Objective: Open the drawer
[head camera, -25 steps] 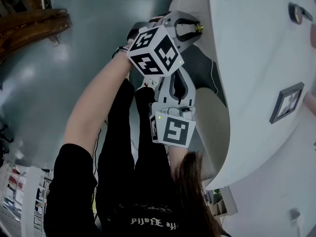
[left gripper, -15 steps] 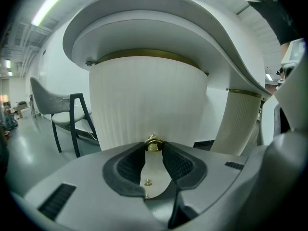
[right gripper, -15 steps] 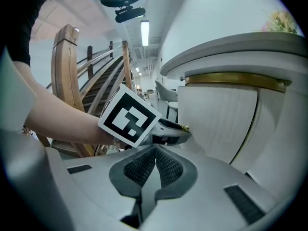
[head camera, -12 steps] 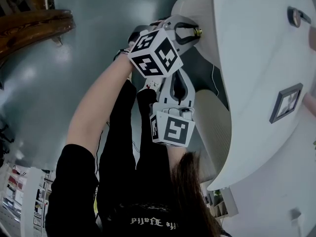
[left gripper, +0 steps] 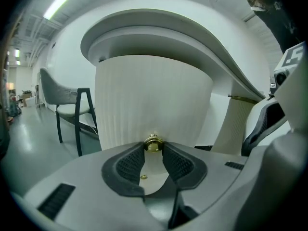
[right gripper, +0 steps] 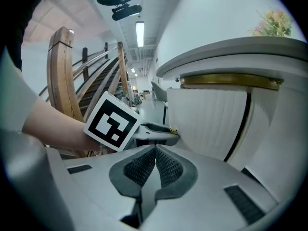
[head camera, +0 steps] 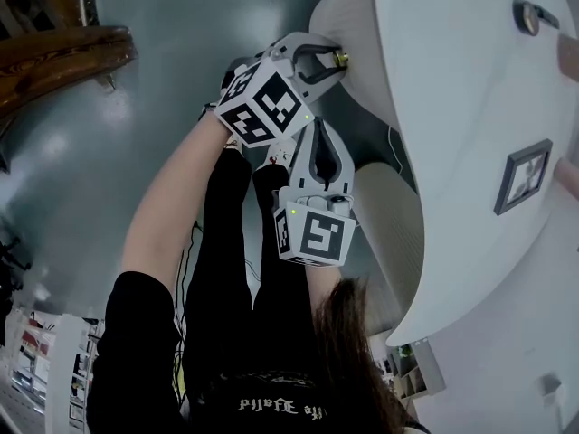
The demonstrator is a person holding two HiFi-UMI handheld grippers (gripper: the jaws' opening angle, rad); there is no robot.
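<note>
My left gripper [left gripper: 154,148] pinches the small round brass knob [left gripper: 153,143] on the white ribbed curved drawer front [left gripper: 154,93], under a white rounded tabletop [left gripper: 192,35]. My right gripper [right gripper: 155,153] is pressed together, empty. Glossy grey floor [left gripper: 29,146]; dark-legged chair [left gripper: 72,105] beyond.

Only illegible print on shirt [head camera: 226,369]

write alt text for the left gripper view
The left gripper pinches a small brass knob on a curved, ribbed white drawer front, its dark fingers closed on either side. A rounded white tabletop overhangs the drawer front; a chair stands at left.
</note>
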